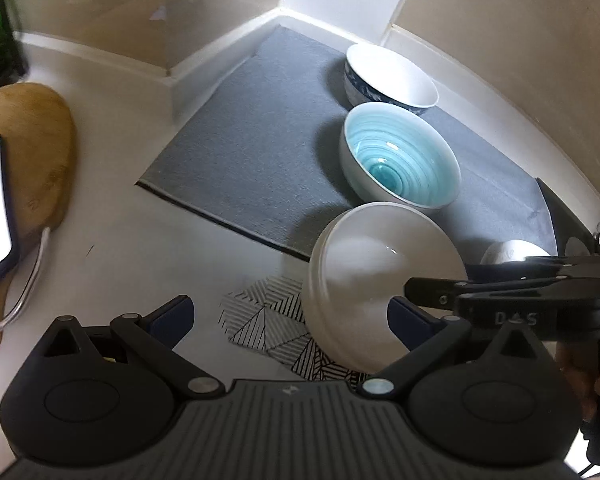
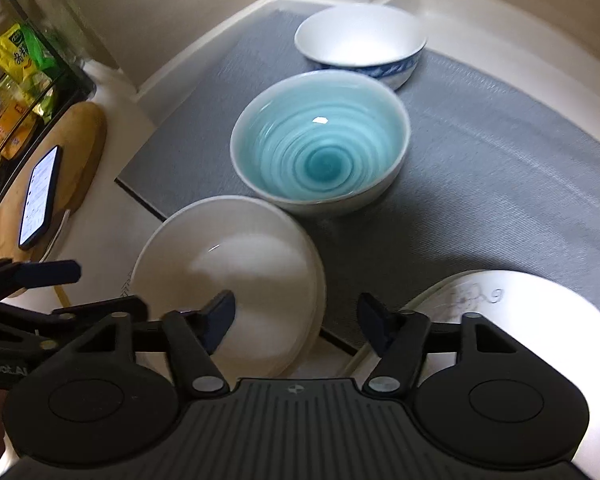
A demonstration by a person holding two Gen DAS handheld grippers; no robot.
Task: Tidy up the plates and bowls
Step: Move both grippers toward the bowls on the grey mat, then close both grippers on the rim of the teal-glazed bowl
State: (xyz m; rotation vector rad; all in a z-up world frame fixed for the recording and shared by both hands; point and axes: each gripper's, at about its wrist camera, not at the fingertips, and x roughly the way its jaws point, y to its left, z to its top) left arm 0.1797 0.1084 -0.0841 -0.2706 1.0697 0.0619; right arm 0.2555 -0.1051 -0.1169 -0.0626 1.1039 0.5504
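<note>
bowls: three on a grey ribbed fabric mat on the white countertop
white bowl: plain white shallow ceramic bowl at mat's near edge, half off it, over a black-and-white line-patterned coaster; appears tilted
teal bowl: white ceramic bowl with teal spiral inside, mid-mat, just behind white bowl, upright
blue bowl: white bowl with blue-patterned outside, mat's far corner by the wall, upright
plate: white plate with a dark line drawing, mat's near right edge
right gripper: jaws half-wide, left finger over white bowl's rim; contact unclear
left gripper: jaws wide, nothing held, white bowl beside its right finger
other: wooden cutting board at left, lit phone on it
</note>
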